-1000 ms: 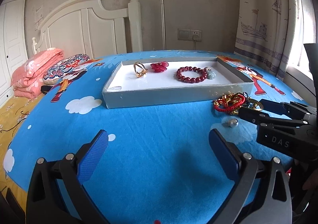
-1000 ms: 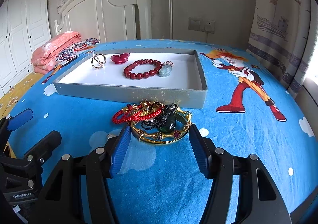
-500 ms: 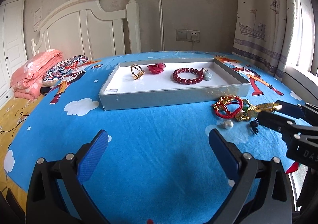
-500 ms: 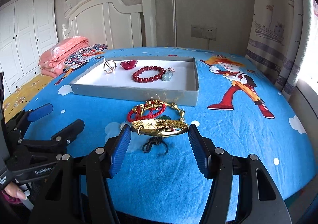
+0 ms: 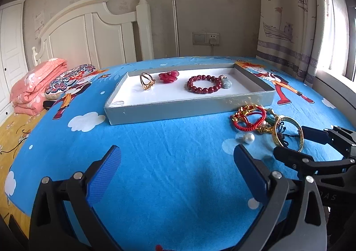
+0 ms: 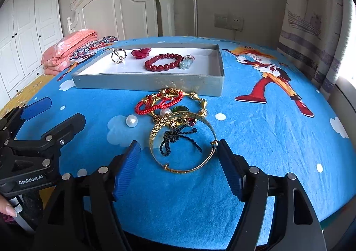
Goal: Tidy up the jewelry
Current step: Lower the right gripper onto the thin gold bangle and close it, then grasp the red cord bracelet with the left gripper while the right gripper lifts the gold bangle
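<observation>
On the left, our left gripper [image 5: 176, 168] waits wide and empty over bare sheet. Our right gripper [image 6: 179, 162] has just been opening; the gold bangle [image 6: 183, 142] between its pads looks released, probably because its dark cord [image 6: 175, 142] snags the pile, near the tray [image 6: 146, 81].

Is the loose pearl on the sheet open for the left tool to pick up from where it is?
Probably yes. The pearl lies alone on bare sheet, apart from the jewelry pile, just ahead of the open, empty left tool. The right tool sits close beside it and may crowd the approach.
</observation>
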Demonstrator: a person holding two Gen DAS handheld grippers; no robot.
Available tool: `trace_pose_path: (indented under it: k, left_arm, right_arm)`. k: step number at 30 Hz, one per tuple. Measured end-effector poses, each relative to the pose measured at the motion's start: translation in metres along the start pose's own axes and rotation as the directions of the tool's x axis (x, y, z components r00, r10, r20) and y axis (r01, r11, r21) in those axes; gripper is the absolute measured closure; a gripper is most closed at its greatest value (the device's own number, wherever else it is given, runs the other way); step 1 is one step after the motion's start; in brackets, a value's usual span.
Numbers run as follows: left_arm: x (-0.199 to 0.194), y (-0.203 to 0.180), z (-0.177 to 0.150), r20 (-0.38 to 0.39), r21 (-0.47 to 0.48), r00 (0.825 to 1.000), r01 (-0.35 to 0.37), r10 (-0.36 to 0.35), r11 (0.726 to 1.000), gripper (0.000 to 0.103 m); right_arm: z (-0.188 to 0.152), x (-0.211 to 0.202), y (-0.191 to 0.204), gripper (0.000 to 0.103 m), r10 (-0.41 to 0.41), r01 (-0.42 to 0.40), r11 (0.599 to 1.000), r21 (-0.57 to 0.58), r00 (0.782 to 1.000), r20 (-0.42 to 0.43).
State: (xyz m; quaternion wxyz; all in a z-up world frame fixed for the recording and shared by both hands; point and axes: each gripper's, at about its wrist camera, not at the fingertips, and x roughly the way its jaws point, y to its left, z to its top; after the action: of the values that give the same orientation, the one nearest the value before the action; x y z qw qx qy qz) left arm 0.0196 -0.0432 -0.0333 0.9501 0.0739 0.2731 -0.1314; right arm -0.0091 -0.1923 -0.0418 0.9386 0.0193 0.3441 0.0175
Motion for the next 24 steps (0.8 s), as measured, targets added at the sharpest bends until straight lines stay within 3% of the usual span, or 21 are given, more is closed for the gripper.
trace_pose_path:
  k: [2, 4, 19, 24]
  left_arm:
    - [0.0, -0.001, 0.0, -0.002, 0.003, 1.0, 0.004, -0.004, 1.0, 0.005]
    - [0.001, -0.003, 0.001, -0.007, 0.002, 1.0, 0.012, -0.012, 1.0, 0.005]
    - [0.022, -0.032, 0.027, -0.045, -0.036, 0.995, 0.091, -0.093, 0.995, 0.007]
    - [0.034, -0.048, 0.032, -0.08, 0.0, 0.996, 0.049, -0.049, 0.999, 0.007]
  right_arm:
    - [0.003, 0.003, -0.001, 0.036, -0.001, 0.001, 1.0, 0.0, 1.0, 0.002]
    - [0.005, 0.005, -0.003, 0.043, -0.006, 0.006, 1.0, 0.001, 1.0, 0.003]
    - [0.011, -0.014, -0.033, 0.044, -0.052, 0.048, 0.997, 0.059, 0.996, 0.071]
    - [0.017, -0.019, -0.05, 0.044, -0.069, 0.061, 0.995, 0.082, 0.993, 0.097]
